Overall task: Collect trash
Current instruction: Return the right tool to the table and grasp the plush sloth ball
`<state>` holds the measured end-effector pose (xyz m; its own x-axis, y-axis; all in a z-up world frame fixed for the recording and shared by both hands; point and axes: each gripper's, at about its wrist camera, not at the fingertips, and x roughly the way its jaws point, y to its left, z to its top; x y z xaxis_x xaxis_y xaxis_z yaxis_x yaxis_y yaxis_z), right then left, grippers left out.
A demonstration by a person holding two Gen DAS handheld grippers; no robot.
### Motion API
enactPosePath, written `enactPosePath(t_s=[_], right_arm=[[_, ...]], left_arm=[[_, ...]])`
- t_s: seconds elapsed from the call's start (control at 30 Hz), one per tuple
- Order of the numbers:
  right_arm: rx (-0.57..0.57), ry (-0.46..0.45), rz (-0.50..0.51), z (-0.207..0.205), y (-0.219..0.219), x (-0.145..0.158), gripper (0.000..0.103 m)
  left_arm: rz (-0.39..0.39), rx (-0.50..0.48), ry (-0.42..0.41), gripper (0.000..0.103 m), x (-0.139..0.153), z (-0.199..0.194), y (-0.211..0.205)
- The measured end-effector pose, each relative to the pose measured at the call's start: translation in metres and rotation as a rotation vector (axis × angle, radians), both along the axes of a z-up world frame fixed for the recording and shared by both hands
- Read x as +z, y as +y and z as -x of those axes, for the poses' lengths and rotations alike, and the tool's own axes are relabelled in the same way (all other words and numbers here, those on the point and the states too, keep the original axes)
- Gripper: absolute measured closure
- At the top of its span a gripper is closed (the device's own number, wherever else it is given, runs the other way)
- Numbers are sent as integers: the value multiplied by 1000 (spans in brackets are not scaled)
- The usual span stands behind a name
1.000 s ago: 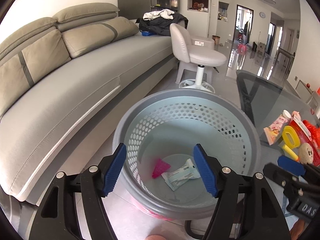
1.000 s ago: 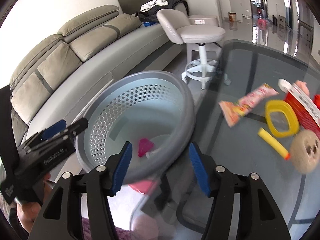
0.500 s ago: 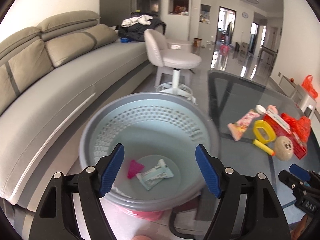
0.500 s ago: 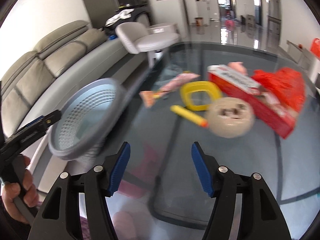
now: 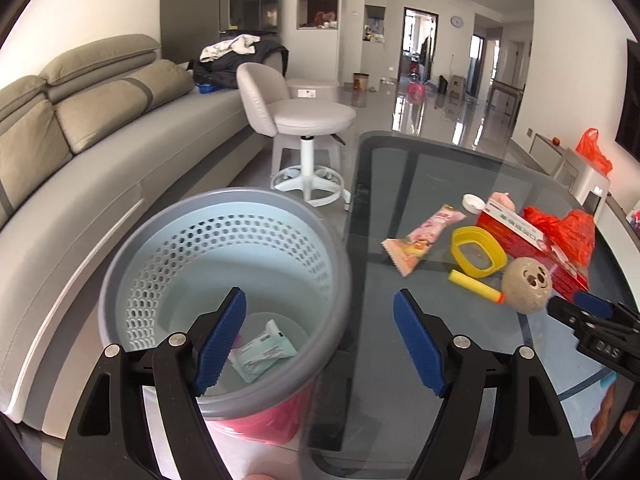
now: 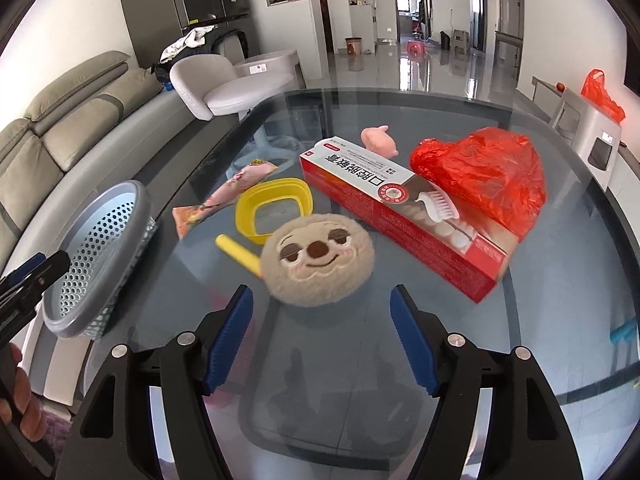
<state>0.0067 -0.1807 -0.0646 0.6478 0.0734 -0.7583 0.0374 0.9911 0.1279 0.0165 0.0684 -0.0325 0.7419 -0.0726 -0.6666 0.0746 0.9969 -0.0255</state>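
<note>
A grey perforated basket stands on the floor beside the glass table. A pale green wrapper lies at its bottom. My left gripper hangs open over the basket's right rim, with nothing between its fingers. On the glass lie a pink snack wrapper, a yellow ring, a yellow foam dart, a round plush sloth face, a red toothpaste box and a crumpled red plastic bag. My right gripper hovers just short of the plush, its jaws opening and empty.
A grey sofa runs along the left wall behind the basket. A pale swivel chair stands past the table's far end. A small pink toy and a white cap lie behind the box.
Both views have swung right, from the basket toward the table. The right gripper now faces the plush and the box, and its jaws stand wider.
</note>
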Motion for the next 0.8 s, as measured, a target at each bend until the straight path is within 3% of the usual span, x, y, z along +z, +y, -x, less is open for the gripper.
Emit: enactPosePath(t_s=[0.43, 0.8], right_arm=[[55, 62, 14, -50, 10, -23, 33], [63, 67, -2, -62, 11, -30, 37]], left_arm=[[-14, -37, 37, 28, -11, -13, -27], [-15, -59, 62, 28, -19, -21, -43]])
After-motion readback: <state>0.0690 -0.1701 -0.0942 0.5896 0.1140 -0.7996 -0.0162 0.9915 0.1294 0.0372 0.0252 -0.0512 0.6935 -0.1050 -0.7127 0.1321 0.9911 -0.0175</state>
